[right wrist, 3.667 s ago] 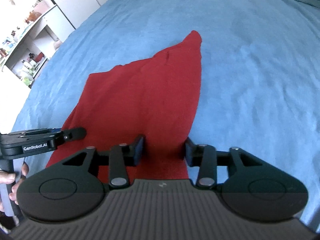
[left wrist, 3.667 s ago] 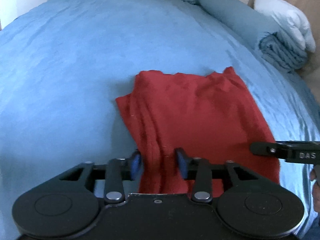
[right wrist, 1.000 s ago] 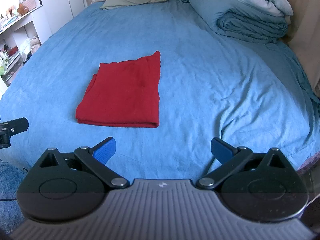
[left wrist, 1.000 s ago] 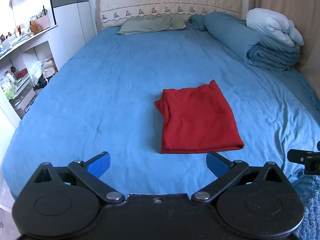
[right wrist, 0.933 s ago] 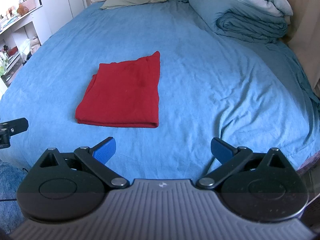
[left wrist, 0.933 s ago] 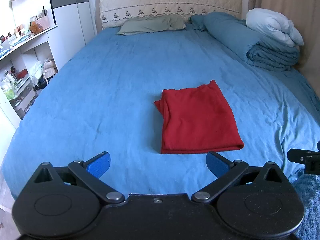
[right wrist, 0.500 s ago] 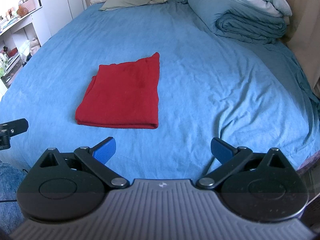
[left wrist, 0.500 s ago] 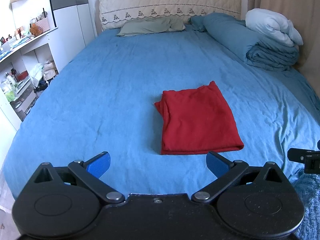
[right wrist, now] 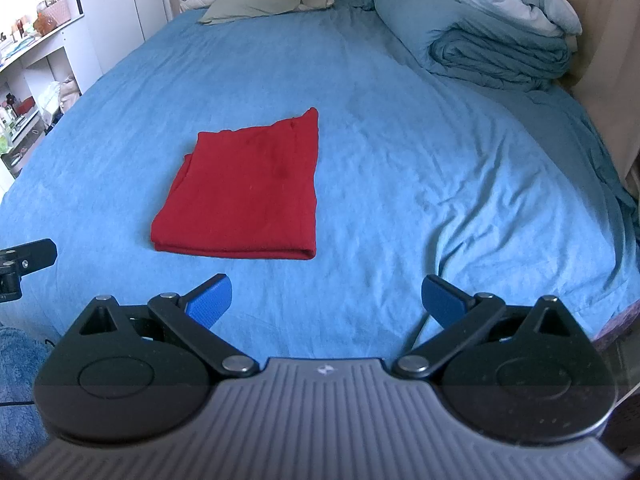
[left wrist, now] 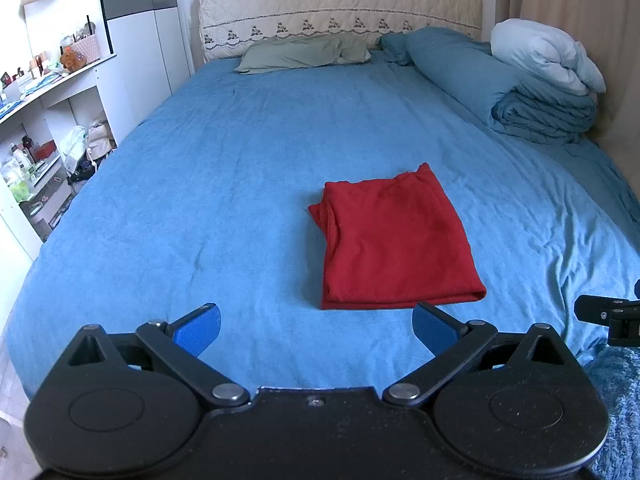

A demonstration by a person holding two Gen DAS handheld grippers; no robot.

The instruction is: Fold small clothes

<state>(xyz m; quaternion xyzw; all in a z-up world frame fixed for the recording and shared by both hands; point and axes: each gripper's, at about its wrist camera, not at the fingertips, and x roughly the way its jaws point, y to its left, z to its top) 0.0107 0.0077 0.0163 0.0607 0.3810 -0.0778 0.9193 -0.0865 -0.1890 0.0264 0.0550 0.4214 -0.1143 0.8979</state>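
A red garment (left wrist: 394,240) lies folded into a flat rectangle on the blue bed sheet (left wrist: 224,184); it also shows in the right wrist view (right wrist: 248,196). My left gripper (left wrist: 316,330) is open and empty, held back near the foot of the bed, well short of the garment. My right gripper (right wrist: 326,298) is open and empty, also back near the foot of the bed, to the right of the garment. Each gripper's edge shows in the other's view, at the far right of the left wrist view (left wrist: 608,316) and the far left of the right wrist view (right wrist: 24,260).
A rolled blue duvet (left wrist: 520,96) with a white quilt (left wrist: 548,54) on it lies along the bed's right side. A grey-green pillow (left wrist: 304,52) lies at the headboard. White shelves (left wrist: 44,128) with clutter stand left of the bed. A blue rug (left wrist: 618,400) lies below.
Since 3.7 s ago both grippers let go of the garment, opened and pulled back to the foot of the bed. Over the last second nearly nothing moved.
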